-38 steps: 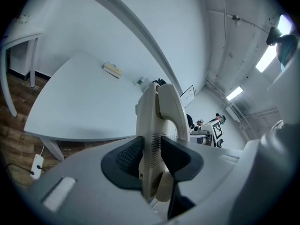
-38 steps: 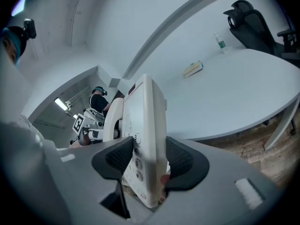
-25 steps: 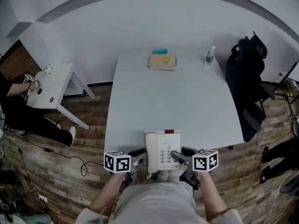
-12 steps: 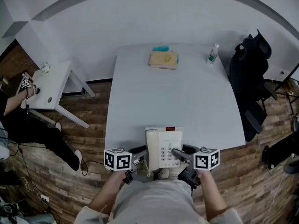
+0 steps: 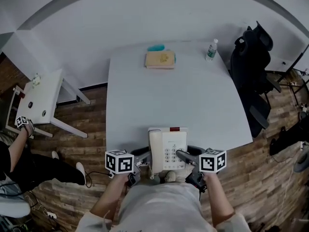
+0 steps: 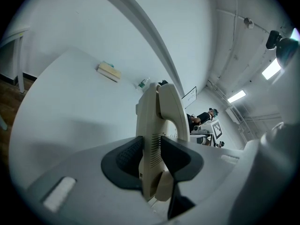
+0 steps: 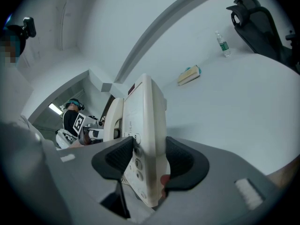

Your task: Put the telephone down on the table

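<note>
A cream telephone (image 5: 167,149) with its handset on the left and a keypad hangs over the near edge of the white table (image 5: 164,100). Both grippers hold it from the sides. My left gripper (image 5: 143,159) is shut on the handset side; in the left gripper view its dark pads clamp the telephone's edge (image 6: 152,125). My right gripper (image 5: 185,157) is shut on the keypad side, and the telephone (image 7: 147,121) stands between its pads in the right gripper view. I cannot tell whether the telephone's base touches the table.
At the table's far side lie a tan book (image 5: 160,59) with a teal object (image 5: 155,47) behind it, and a water bottle (image 5: 210,50). A black office chair (image 5: 251,62) stands at the right. A small white side table (image 5: 41,95) and a seated person (image 5: 19,153) are at the left.
Both grips are unchanged and the telephone has edged slightly forward over the near table edge. The head view has shifted, and the person at the left has drawn back from the side table.
</note>
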`<act>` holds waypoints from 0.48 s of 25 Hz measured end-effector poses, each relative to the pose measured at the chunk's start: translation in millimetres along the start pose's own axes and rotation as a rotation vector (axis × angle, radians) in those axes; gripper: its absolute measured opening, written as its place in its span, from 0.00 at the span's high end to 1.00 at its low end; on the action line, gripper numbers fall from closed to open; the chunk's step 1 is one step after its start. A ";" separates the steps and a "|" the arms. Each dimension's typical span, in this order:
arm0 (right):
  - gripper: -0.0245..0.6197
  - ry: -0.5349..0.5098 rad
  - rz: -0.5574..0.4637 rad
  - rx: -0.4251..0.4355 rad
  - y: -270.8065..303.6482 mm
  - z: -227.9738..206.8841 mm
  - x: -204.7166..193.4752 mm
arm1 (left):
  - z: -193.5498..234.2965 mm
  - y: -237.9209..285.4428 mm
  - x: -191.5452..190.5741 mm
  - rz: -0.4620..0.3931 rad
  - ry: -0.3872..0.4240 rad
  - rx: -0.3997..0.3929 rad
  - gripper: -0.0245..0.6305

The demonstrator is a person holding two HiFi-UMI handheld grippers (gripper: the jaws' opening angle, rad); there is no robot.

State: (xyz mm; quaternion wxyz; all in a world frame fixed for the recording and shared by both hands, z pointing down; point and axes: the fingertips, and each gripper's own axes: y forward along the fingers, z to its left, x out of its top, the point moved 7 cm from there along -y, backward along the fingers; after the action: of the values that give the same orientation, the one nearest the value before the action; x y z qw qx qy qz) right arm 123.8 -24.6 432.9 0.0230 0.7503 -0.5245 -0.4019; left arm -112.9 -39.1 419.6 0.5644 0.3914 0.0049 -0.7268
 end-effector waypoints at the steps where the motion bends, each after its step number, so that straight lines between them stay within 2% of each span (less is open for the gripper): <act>1: 0.61 0.003 -0.002 -0.003 1.0 -0.4 1.7 | 1.5 0.9 2.5 0.004 0.000 -0.004 0.75; 12: 0.61 0.036 0.005 -0.028 17.3 -18.3 14.1 | 24.5 19.5 20.0 0.047 -0.009 -0.015 0.76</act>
State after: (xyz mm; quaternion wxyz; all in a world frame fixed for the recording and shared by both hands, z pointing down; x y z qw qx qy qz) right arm 123.8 -50.8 445.0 0.0438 0.7557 -0.5202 -0.3954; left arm -111.8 -73.5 433.6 0.5842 0.3842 -0.0016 -0.7149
